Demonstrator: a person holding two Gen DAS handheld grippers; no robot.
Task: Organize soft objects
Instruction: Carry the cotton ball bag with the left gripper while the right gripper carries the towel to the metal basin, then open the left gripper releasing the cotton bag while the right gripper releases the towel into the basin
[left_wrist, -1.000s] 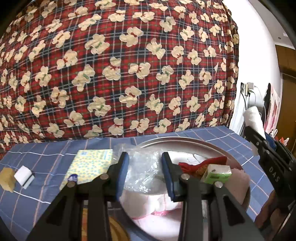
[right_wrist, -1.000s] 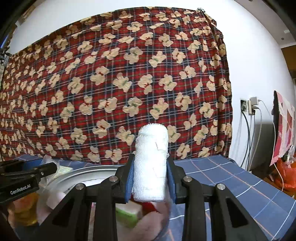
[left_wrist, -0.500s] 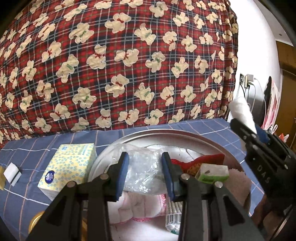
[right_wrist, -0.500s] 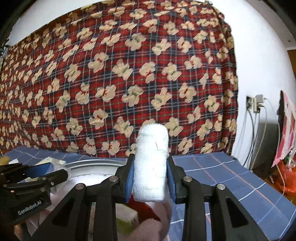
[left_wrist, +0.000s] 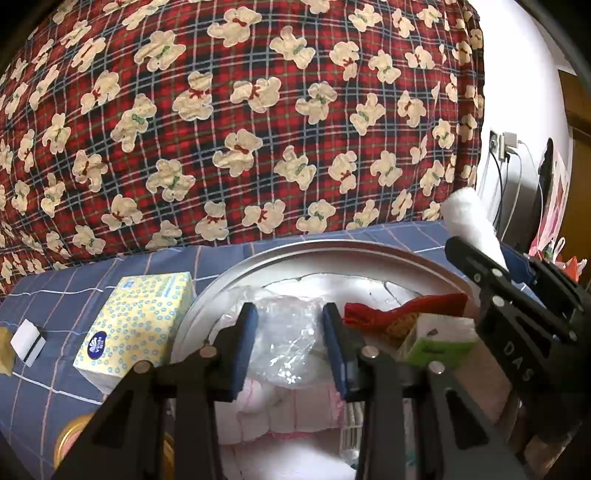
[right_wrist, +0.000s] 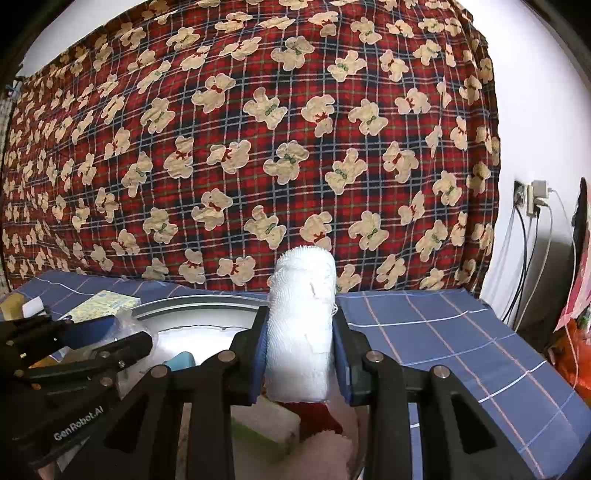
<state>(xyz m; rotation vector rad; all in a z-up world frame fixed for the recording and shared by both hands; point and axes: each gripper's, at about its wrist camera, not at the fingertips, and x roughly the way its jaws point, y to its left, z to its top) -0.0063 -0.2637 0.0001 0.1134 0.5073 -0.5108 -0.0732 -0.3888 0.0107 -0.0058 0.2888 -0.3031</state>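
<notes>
My left gripper (left_wrist: 289, 328) is shut on a crumpled clear plastic bag (left_wrist: 288, 334) over the round metal tray (left_wrist: 332, 249). The tray holds a pink folded cloth (left_wrist: 284, 410), a red cloth (left_wrist: 402, 308) and a green-and-white pack (left_wrist: 439, 338). My right gripper (right_wrist: 301, 343) is shut on a white gauze roll (right_wrist: 301, 325), held upright above the tray's right part (right_wrist: 207, 301). The right gripper (left_wrist: 517, 295) and its roll (left_wrist: 471, 225) show at the right of the left wrist view. The left gripper (right_wrist: 92, 343) shows at the left of the right wrist view.
A yellow tissue box (left_wrist: 138, 321) lies left of the tray on the blue checked tablecloth (right_wrist: 443, 332). A small white block (left_wrist: 27, 343) lies further left. A gold lid (left_wrist: 72, 439) is at the near left. A red bear-print cloth (left_wrist: 240, 110) hangs behind. Cables (right_wrist: 524, 240) hang at the right wall.
My left gripper has moved forward and up over the tray with the plastic bag. My right gripper has lifted slightly with the gauze roll still in it.
</notes>
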